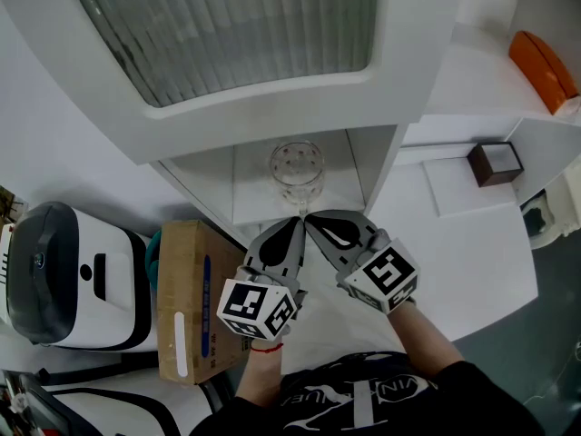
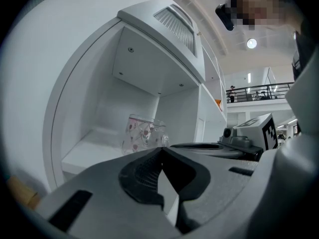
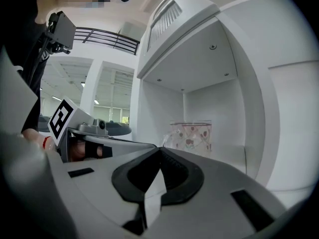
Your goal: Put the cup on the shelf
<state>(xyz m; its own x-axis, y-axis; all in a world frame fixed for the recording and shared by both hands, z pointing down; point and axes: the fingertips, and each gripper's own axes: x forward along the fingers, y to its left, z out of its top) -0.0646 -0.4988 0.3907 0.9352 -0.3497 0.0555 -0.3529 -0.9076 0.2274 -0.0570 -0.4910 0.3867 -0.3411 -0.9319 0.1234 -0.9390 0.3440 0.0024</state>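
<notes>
A clear glass cup (image 1: pixel 297 173) with small red marks stands upright on the white shelf (image 1: pixel 254 189), inside its open compartment. The same cup (image 2: pixel 143 132) shows beyond the jaw tips in the left gripper view, and the cup (image 3: pixel 192 135) shows likewise in the right gripper view. My left gripper (image 1: pixel 295 222) and right gripper (image 1: pixel 310 220) sit side by side just in front of the shelf's edge, tips almost touching each other. Both are shut with nothing held, and both are apart from the cup.
A cardboard box (image 1: pixel 189 298) lies at the lower left beside a white and grey appliance (image 1: pixel 64 275). To the right are a white counter (image 1: pixel 472 198), a small brown box (image 1: pixel 495 163) and an orange object (image 1: pixel 542 64). A ribbed panel (image 1: pixel 227 25) overhangs the compartment.
</notes>
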